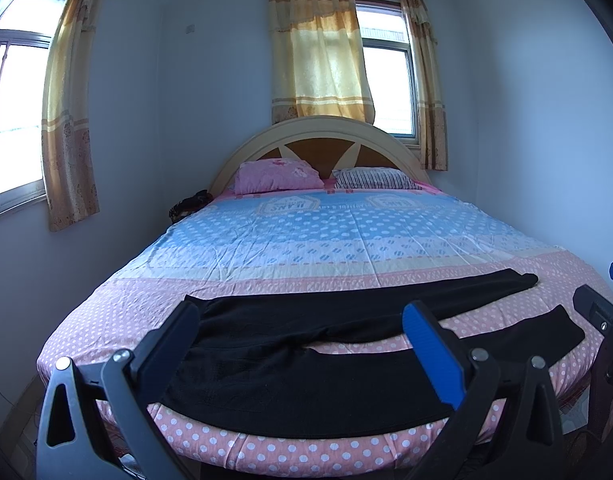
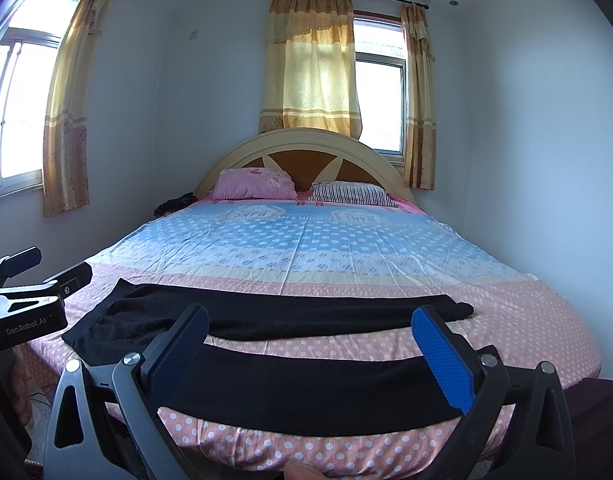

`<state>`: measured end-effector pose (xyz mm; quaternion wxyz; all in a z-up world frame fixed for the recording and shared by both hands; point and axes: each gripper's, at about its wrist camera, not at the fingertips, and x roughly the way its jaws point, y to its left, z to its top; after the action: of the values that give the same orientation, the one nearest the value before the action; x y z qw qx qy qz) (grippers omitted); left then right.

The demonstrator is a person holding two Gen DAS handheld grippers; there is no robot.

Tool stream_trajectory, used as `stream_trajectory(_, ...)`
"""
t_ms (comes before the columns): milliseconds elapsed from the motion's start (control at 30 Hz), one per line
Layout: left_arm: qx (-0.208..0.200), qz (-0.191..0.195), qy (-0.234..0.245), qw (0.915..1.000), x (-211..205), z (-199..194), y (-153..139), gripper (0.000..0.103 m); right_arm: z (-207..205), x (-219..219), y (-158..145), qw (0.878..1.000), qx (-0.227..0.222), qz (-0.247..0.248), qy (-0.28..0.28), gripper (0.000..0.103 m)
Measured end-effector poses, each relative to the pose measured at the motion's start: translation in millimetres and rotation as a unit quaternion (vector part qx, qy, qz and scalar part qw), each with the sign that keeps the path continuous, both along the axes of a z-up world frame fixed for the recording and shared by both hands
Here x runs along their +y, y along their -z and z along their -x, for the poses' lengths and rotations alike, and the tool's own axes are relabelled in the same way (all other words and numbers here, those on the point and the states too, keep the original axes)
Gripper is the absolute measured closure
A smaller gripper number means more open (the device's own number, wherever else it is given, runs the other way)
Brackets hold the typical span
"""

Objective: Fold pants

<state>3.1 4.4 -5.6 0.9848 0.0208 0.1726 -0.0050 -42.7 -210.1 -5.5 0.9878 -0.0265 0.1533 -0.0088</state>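
Pants (image 1: 306, 364), black, lie spread across the foot of the bed (image 1: 306, 236) in the left wrist view, waist toward the left and the two legs running apart to the right, the farther leg ending near the bed's right edge. The left gripper (image 1: 306, 344) hangs above the waist end with its jaws spread wide and nothing between them. At the right edge of this view, part of the right gripper (image 1: 598, 312) shows. A pink pillow (image 1: 278, 176) and a striped pillow (image 1: 374, 179) rest against the headboard (image 1: 322, 136).

In the right wrist view, the right gripper (image 2: 314, 356) hovers over the nearer leg with jaws wide and empty. The pants (image 2: 298, 384) lie flat on the polka-dot sheet (image 2: 526, 320), the legs separated by a strip of sheet. The left gripper (image 2: 38, 276) shows at the left edge, beside the waist end.
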Motion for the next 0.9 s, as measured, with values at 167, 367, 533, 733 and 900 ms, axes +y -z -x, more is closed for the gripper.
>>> stream_trajectory(167,0.0,-0.001,0.0,1.0,0,0,0,0.0,0,0,0,1.0,0.0,0.0,0.0,0.001)
stream_trajectory(367,0.001,-0.001,0.0,1.0,-1,0,1,0.0,-3,2,3,1.0,0.004,0.002,0.0,0.001)
stream_trajectory(533,0.001,-0.001,-0.001,1.0,-1,0,1,0.0,-4,2,4,1.0,0.006,0.004,-0.001,0.001)
stream_trajectory(733,0.003,0.0,-0.001,1.0,0,-2,3,0.0,-9,3,9,1.0,0.013,0.006,-0.002,0.001)
stream_trajectory(900,0.007,0.001,-0.003,1.0,1,-5,6,0.0,-15,4,15,1.0,0.021,0.011,-0.014,0.001)
